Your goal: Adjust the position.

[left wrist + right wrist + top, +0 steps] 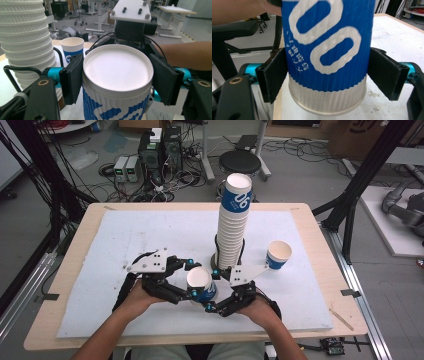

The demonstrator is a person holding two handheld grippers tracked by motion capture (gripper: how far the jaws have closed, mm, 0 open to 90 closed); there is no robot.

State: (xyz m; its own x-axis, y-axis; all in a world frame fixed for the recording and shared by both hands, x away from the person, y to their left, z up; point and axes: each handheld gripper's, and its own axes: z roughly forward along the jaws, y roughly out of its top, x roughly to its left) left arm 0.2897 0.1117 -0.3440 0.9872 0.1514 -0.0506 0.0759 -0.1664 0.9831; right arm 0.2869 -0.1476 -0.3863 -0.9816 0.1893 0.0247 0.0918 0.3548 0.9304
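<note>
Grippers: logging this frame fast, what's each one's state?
Left gripper: shut on the paper cup.
Right gripper: shut on the same paper cup.

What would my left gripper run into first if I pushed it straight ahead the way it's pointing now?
The paper cup already sits clamped between its jaws, so nothing stands nearer. Pushed on, cup and left gripper would probably meet the right gripper, which faces it directly from the cup's far side; how near it is cannot be judged.
</note>
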